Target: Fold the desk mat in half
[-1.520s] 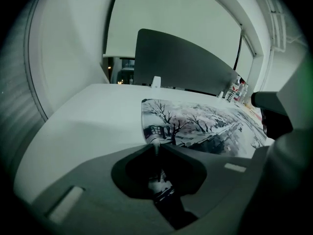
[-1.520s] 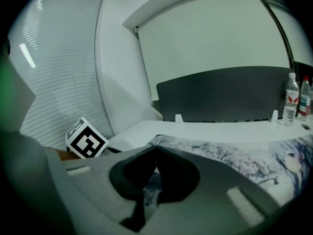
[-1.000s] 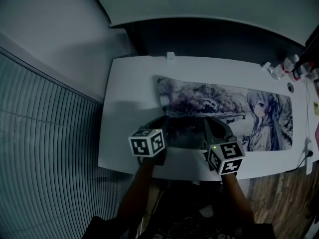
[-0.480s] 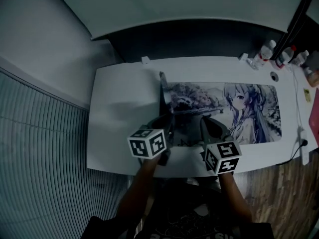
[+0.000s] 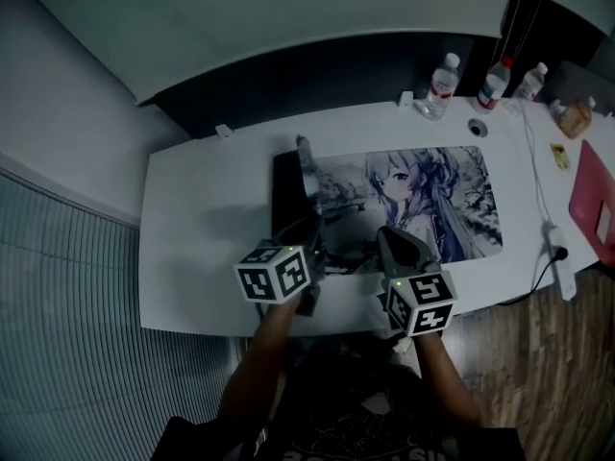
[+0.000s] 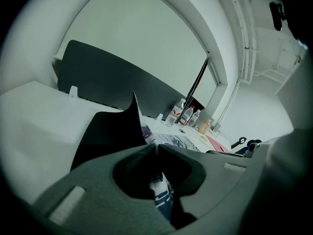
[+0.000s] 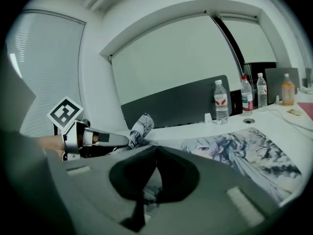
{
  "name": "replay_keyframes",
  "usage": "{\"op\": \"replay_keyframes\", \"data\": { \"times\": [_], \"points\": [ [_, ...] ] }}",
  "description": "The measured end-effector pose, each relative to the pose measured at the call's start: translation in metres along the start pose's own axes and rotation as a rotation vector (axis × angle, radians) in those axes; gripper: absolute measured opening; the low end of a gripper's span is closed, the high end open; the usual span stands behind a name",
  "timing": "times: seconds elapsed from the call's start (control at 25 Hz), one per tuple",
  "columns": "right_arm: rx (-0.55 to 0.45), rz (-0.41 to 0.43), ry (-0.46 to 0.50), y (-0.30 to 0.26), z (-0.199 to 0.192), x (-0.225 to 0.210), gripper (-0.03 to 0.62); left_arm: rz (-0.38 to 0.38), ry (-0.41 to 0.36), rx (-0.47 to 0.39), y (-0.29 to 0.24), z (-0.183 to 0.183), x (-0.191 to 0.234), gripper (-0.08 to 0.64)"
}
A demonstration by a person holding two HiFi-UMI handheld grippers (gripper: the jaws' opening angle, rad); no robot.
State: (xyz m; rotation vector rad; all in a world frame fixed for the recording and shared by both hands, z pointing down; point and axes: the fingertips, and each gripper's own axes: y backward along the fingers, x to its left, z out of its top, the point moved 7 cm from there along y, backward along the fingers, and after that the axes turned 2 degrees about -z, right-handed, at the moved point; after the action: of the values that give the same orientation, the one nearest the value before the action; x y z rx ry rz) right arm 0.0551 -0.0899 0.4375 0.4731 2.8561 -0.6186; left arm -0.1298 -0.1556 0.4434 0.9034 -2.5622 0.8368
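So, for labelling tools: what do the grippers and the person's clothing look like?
Both the left gripper and right gripper are grey moulded plastic. Each carries a white cube with black square markers; a green light glows on the right one. The person wears a dark top.

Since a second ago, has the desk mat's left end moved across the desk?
Yes. The desk mat's left end has lifted off the desk and moved right, toward the bottles, its black underside now showing.

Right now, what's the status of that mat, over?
Left gripper, right gripper both shut on desk mat, left end. End lifted, black underside showing; fold not complete. Bottles beyond far edge, clear.
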Motion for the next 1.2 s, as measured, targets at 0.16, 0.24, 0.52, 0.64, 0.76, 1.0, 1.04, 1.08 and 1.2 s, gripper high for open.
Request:
{"op": "replay_keyframes", "data": {
  "times": [0.16,0.24,0.52,0.64,0.76,1.0,1.04,1.08,1.2],
  "points": [
    [-0.004,-0.020,-0.008,0.036,-0.004,-0.043,0.002,0.003,-0.011,0.000,-0.026,-0.011,-0.038,0.028],
    [-0.012,-0.025,-0.005,0.054,-0.004,-0.062,0.002,0.007,-0.017,0.006,-0.040,-0.018,-0.055,0.028],
    [-0.026,-0.048,0.002,0.099,0.000,-0.119,0.002,-0.014,-0.026,0.024,-0.086,-0.035,-0.114,0.028],
    [-0.033,-0.068,-0.011,0.104,0.002,-0.135,0.002,-0.041,-0.028,0.032,-0.103,-0.038,-0.133,0.028],
    [-0.030,-0.090,-0.024,0.099,0.006,-0.149,0.002,-0.075,-0.029,0.041,-0.122,-0.037,-0.147,0.028],
    [-0.001,-0.141,-0.026,0.083,0.012,-0.172,0.002,-0.158,-0.013,0.068,-0.158,-0.036,-0.166,0.028],
    [-0.002,-0.150,-0.029,0.082,0.014,-0.177,0.002,-0.170,-0.016,0.072,-0.164,-0.035,-0.170,0.029],
    [-0.003,-0.158,-0.033,0.081,0.016,-0.182,0.002,-0.180,-0.019,0.076,-0.169,-0.035,-0.174,0.029],
    [0.003,-0.166,-0.033,0.081,0.018,-0.192,0.002,-0.195,-0.025,0.088,-0.182,-0.037,-0.185,0.029]
  ]
}}
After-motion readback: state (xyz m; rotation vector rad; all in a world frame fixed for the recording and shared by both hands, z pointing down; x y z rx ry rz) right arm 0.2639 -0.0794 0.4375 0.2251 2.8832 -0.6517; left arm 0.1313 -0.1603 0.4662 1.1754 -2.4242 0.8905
